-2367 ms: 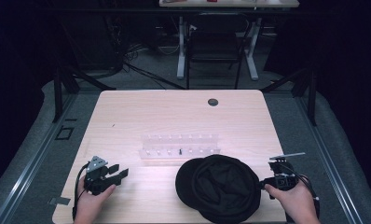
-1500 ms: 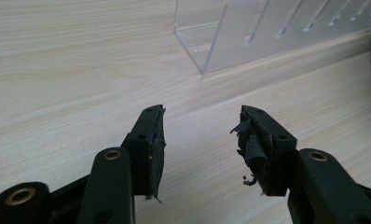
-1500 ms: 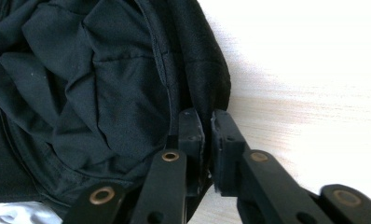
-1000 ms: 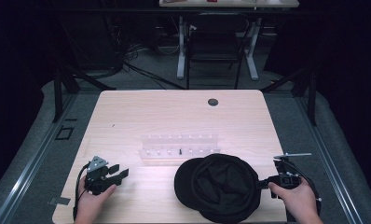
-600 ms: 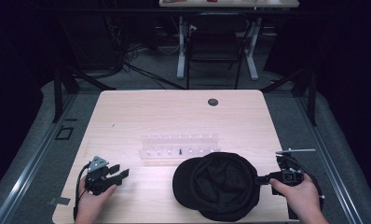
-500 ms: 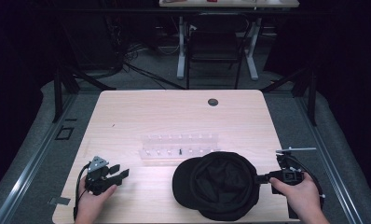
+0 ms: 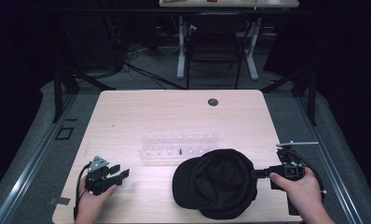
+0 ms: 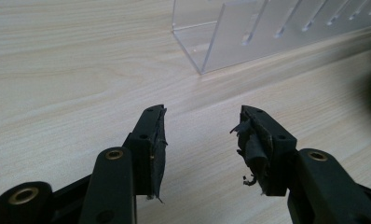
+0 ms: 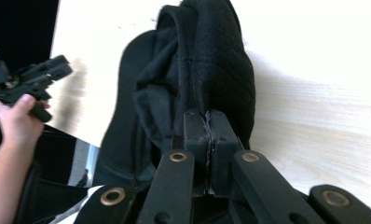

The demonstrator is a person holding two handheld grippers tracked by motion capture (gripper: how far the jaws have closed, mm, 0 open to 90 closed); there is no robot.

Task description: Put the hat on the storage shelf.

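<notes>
Black cap gripped at its edge by our right gripper, near the front right of the tabletop.

Our right gripper (image 7: 260, 173) has its jaws clenched on the right edge of the cap (image 7: 216, 183); in the right gripper view the fabric is pinched between the closed jaws, and the cap (image 9: 193, 84) rises from them in a fold. Our left gripper (image 7: 120, 172) rests well apart at the front left, jaws released with nothing between them, bare wood showing in the gap (image 8: 200, 144). The cap is black, quilted and soft, lying hollow side up, brim toward the left. A clear rack (image 7: 179, 145) stands just behind it. The tabletop (image 7: 174, 116) is pale wood; the room around it is dark, with a chair (image 7: 214, 51) beyond.
</notes>
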